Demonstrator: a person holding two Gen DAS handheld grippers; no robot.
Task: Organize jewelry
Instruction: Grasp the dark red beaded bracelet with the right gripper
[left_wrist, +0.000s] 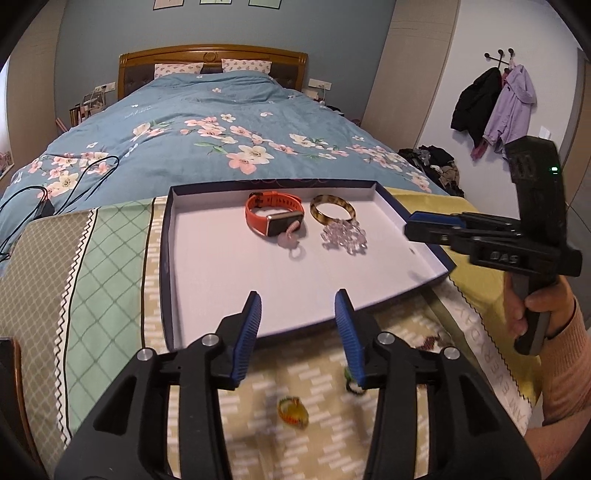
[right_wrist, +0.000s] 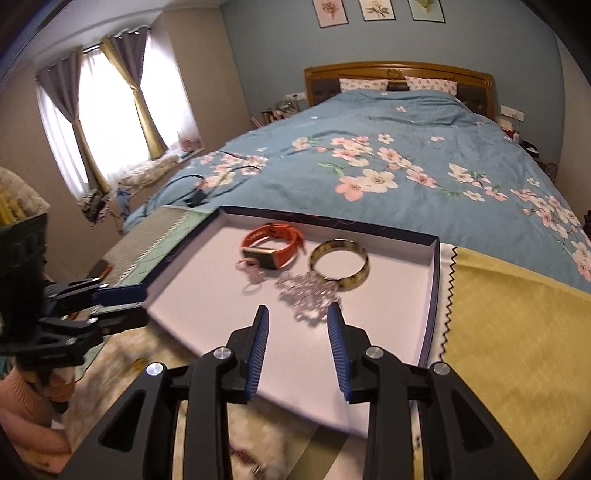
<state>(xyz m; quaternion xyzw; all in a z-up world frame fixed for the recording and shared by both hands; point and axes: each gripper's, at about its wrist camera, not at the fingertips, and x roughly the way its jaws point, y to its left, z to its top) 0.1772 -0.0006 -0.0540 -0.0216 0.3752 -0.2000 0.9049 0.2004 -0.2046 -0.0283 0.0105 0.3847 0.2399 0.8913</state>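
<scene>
At the foot of a bed (left_wrist: 207, 122) with a blue floral quilt, we see a shallow box tray (left_wrist: 192, 266) with a white floor and dark blue walls, resting on patterned cloths. Inside the tray, toward its far side, lie an orange smartwatch (left_wrist: 273, 218), a pink spiral hair tie (left_wrist: 291, 240) touching the watch, a tortoiseshell bangle (left_wrist: 332, 212) just beside it, and a clear bead bracelet (left_wrist: 344, 238) touching the bangle's near edge.

Our left hand-held gripper (left_wrist: 298, 314) hangs above the tray's near wall, its blue pads apart with nothing between them. Below it, outside the tray on the cloth, lies a small yellow and red ring-like piece (left_wrist: 293, 413), blurred, and a green item (left_wrist: 351, 376) partly hidden behind the right pad.

Our right hand-held gripper (right_wrist: 298, 332) hangs over the tray's near part, its pads apart and empty, the bead bracelet just beyond its tips. A hand (left_wrist: 532, 310) in a pink sleeve grips its handle.
</scene>
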